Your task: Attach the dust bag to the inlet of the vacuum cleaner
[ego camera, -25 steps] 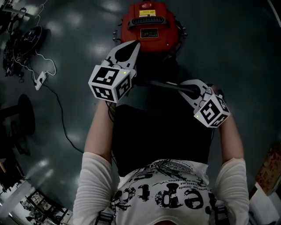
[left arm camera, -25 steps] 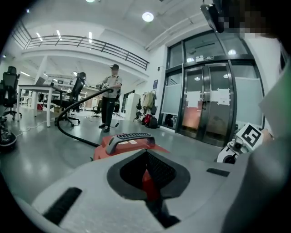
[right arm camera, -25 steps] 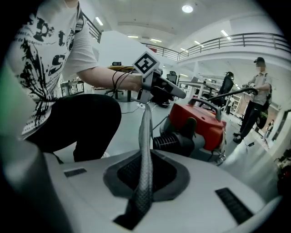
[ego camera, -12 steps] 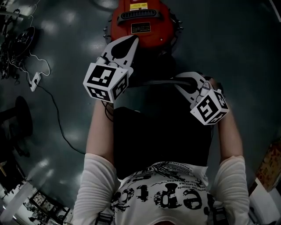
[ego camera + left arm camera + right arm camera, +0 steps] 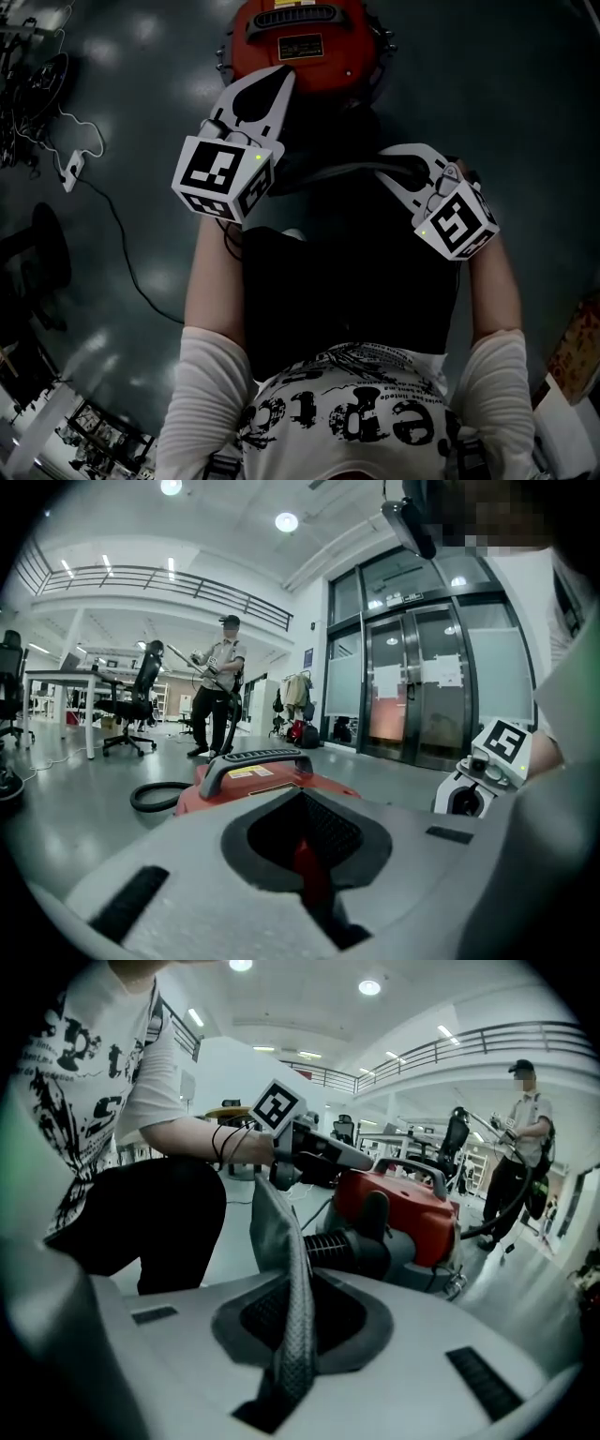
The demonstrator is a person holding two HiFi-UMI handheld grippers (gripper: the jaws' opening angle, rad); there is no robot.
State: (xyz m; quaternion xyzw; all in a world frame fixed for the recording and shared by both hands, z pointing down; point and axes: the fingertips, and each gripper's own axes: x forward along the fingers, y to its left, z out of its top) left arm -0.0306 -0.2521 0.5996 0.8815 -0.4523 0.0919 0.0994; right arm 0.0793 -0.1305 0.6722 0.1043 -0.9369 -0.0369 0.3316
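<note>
The red vacuum cleaner (image 5: 300, 42) stands on the floor ahead of me, with its black ribbed inlet (image 5: 342, 1246) facing me. The grey woven dust bag (image 5: 281, 1232) runs through my right gripper (image 5: 295, 1283), which is shut on it. In the head view the bag's edge (image 5: 328, 172) stretches as a thin grey band from the right gripper (image 5: 405, 169) toward my left hand. My left gripper (image 5: 279, 77) points at the vacuum (image 5: 262, 775), jaws shut with nothing in them; only red shows through their slit.
A black hose (image 5: 155, 797) curls on the floor by the vacuum. A cable and power strip (image 5: 70, 169) lie at the left. Another person (image 5: 217, 696) stands farther off with a hose, near office chairs (image 5: 131, 705). Glass doors (image 5: 422, 696) are at the right.
The head view has shifted slightly, so the vacuum sits a little higher in it. Both grippers stay where they were, and the right one still grips the bag.
</note>
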